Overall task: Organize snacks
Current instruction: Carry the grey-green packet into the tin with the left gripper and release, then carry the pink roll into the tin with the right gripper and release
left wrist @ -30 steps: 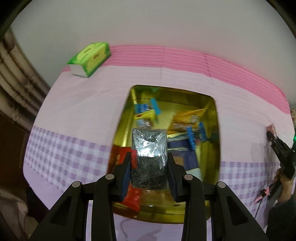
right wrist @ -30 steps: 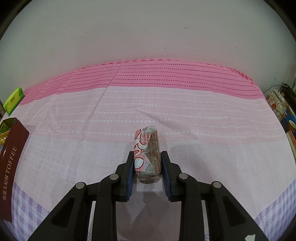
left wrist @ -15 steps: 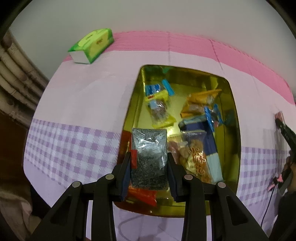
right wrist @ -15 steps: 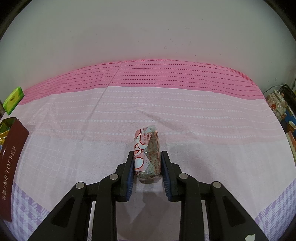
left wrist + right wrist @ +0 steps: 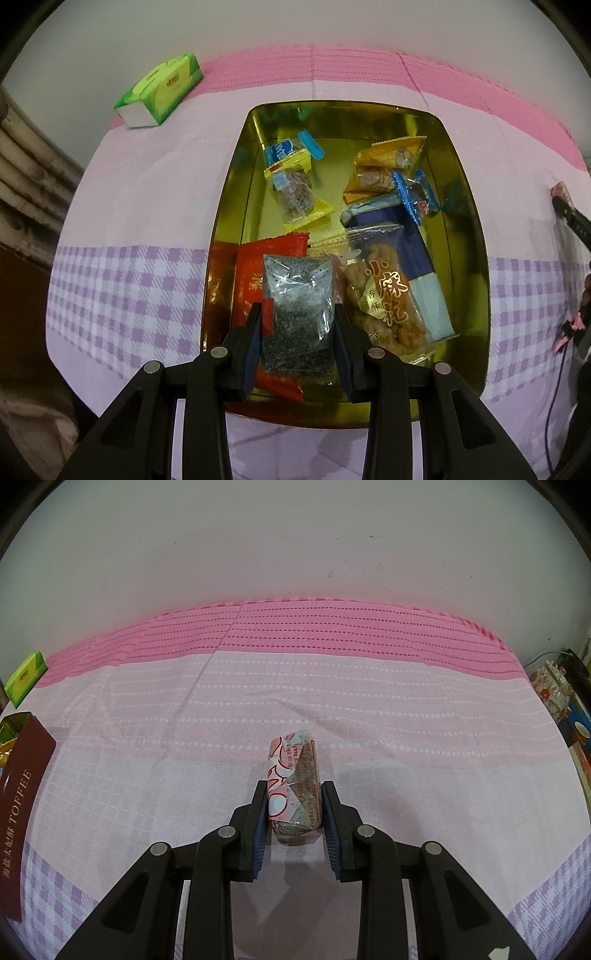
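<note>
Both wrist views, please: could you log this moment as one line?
left gripper: shut on clear packet, over gold tin | right gripper: shut on pink wrapped snack, above tablecloth

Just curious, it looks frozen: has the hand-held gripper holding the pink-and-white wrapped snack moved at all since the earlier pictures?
No. The right hand-held gripper and its pink-and-white wrapped snack sit at the same spot against the pink tablecloth's stripes.

Left wrist view: tin [image 5: 465, 206] at centre holds snack packets [image 5: 384, 295]; tissue box [image 5: 162, 94] lies upper left on the tablecloth [image 5: 140, 206].
</note>
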The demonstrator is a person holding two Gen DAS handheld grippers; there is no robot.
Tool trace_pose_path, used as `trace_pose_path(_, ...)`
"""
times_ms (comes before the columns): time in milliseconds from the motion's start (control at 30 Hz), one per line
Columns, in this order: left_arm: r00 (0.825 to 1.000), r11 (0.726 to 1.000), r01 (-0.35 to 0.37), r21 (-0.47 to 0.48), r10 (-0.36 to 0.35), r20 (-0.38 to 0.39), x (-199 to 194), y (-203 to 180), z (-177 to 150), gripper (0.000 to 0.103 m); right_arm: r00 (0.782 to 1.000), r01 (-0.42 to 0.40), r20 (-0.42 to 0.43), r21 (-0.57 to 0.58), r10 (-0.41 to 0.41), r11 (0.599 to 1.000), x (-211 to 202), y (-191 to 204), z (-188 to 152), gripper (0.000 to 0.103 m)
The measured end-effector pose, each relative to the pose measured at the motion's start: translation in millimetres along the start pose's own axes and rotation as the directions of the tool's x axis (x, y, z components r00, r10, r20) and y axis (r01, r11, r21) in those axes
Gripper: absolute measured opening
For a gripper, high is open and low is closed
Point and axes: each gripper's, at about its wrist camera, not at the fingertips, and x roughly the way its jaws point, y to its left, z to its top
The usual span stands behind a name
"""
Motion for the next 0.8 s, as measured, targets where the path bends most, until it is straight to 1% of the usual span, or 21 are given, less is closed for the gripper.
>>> trace_pose_path(100,1.000,1.000,-0.013,0.010,0.013,0.007,-0.1,-2.9,-1.1,0.036,1.000,0.001,0.000,-0.001,-0.001,1.000,0.5,0.5,-0.2,0.026)
trace_pose_path(200,1.000,1.000,-0.009,0.002,0.009,0.011,-0.7,-3.8,-2.1,0.036,1.000,0.004,0.000,-0.001,-0.004,1.000,0.2,0.4,-0.7,0.026)
trace_pose_path(333,1.000,1.000,-0.013,0.018,0.013,0.020,-1.0,-4.7,-2.0,0.037,1.000,0.008,0.000,-0.003,-0.008,1.000,1.1,0.8,-0.8,0.026)
trace_pose_path(400,1.000,1.000,-0.012,0.022,0.011,0.029,-3.7,-6.0,-3.2,0.039,1.000,0.010,0.000,-0.004,-0.010,1.000,1.0,0.8,-0.9,0.026)
trace_pose_path(467,0.999,1.000,0.004,0.016,-0.004,0.040,-8.6,-7.0,-4.1,0.046,1.000,0.013,0.000,-0.006,-0.013,1.000,1.0,1.1,-0.9,0.026)
trace_pose_path(500,0.999,1.000,0.013,0.013,-0.013,0.051,-12.0,-6.8,-4.0,0.048,1.000,0.014,0.000,-0.006,-0.014,1.000,0.9,1.1,-1.0,0.026)
trace_pose_path(567,0.997,1.000,0.000,0.021,-0.002,0.073,-18.7,-7.8,-4.1,0.051,1.000,0.014,0.000,-0.007,-0.014,1.000,0.3,1.2,-1.2,0.026)
trace_pose_path(667,0.994,0.999,-0.009,0.041,0.005,0.107,-27.8,-11.0,-4.3,0.052,1.000,0.016,0.000,-0.009,-0.016,1.000,0.4,1.3,-1.4,0.026)
trace_pose_path(733,0.991,0.999,-0.014,0.040,0.008,0.133,-34.2,-11.7,-5.1,0.053,1.000,0.015,0.000,-0.007,-0.015,1.000,0.7,1.2,-1.3,0.026)
trace_pose_path(800,0.986,0.999,-0.032,0.032,0.027,0.166,-39.9,-10.7,-6.2,0.054,1.000,0.015,0.000,-0.007,-0.015,1.000,0.6,0.7,-1.6,0.026)
